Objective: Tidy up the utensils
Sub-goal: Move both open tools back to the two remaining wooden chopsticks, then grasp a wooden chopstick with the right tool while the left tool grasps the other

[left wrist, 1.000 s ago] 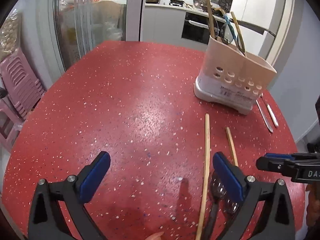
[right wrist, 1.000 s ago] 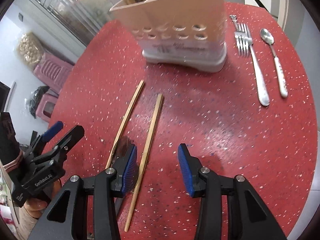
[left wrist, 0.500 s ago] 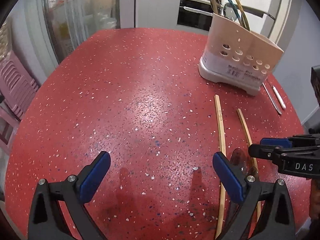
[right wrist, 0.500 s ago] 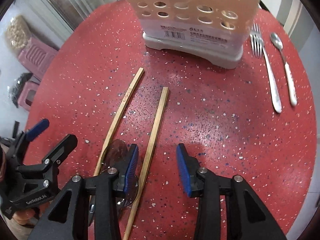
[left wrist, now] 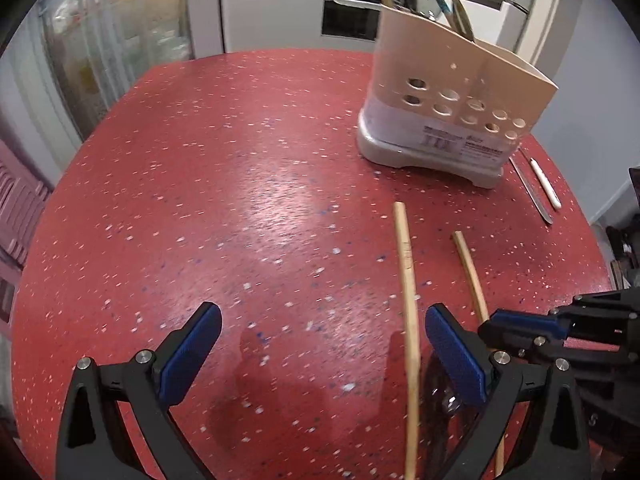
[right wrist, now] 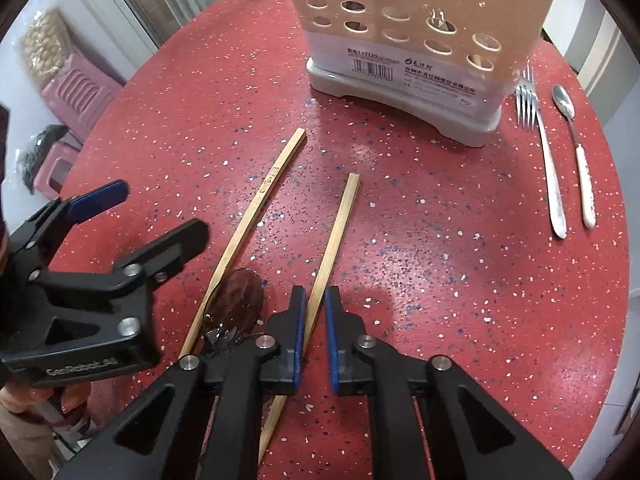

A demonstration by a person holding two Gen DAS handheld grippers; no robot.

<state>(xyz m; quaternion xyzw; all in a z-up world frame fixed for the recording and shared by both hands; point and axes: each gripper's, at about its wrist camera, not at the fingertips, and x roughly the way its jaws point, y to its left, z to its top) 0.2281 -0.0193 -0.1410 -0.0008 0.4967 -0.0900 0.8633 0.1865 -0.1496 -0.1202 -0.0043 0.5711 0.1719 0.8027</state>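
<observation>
The right gripper [right wrist: 316, 312] has its blue pads nearly shut around the right-hand wooden chopstick [right wrist: 335, 236] lying flat on the speckled red table [right wrist: 440, 280]; whether they touch it is hard to tell. The left gripper [left wrist: 320, 348] is wide open, holding nothing. The beige holed utensil holder [right wrist: 412, 40] stands farther back.

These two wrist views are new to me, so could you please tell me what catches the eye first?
The right gripper has its blue pads nearly shut around one wooden chopstick on the speckled red table. A second chopstick lies to its left, beside a dark spoon. Beyond stands the beige utensil holder, with a fork to its right.
</observation>
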